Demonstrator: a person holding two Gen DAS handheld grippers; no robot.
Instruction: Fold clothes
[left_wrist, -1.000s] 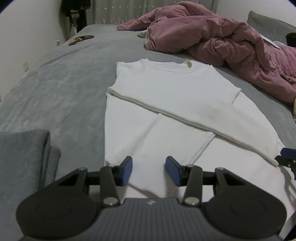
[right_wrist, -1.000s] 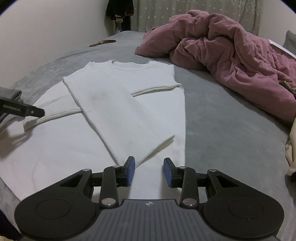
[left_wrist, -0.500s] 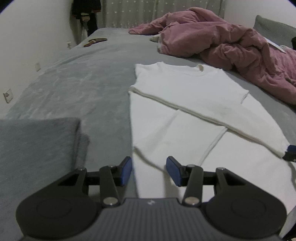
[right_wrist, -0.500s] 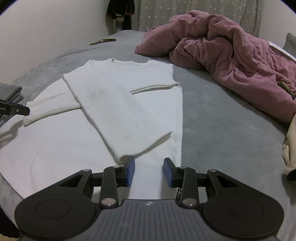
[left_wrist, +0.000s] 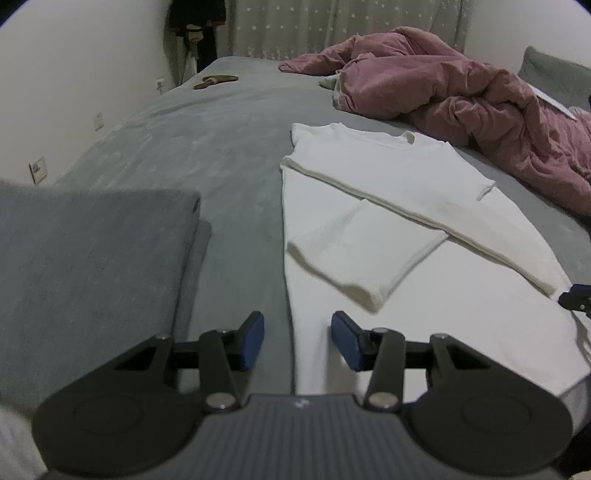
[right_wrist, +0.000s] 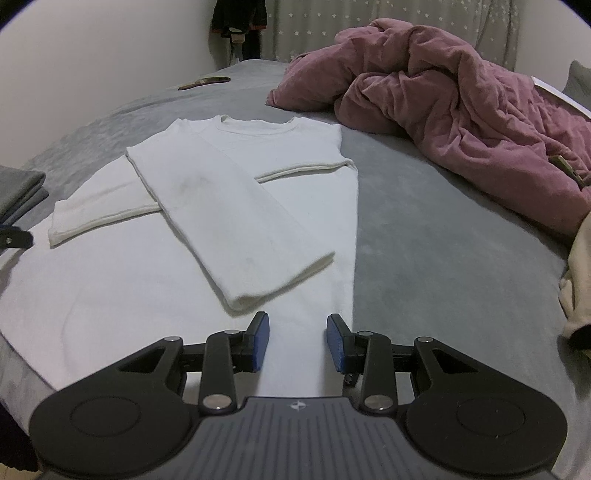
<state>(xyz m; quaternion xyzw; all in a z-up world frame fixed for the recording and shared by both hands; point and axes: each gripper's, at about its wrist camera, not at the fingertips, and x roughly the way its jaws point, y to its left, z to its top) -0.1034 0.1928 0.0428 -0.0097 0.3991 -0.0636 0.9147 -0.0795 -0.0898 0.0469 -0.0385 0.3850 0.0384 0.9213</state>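
Both sleeves lie crossed over the white long-sleeved top (right_wrist: 207, 206), flat mid-bed. Left gripper (left_wrist: 297, 341) and right gripper (right_wrist: 297, 341) hover over its near hem, jaws wide, empty. Risk: a one-layer pinch drags the sleeves askew.

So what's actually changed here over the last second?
The left tool slid left, off the white shirt to its side edge, nearer the folded grey cloth. The right tool eased back towards the hem. Both stayed open, holding nothing; the shirt's sleeves stayed crossed.
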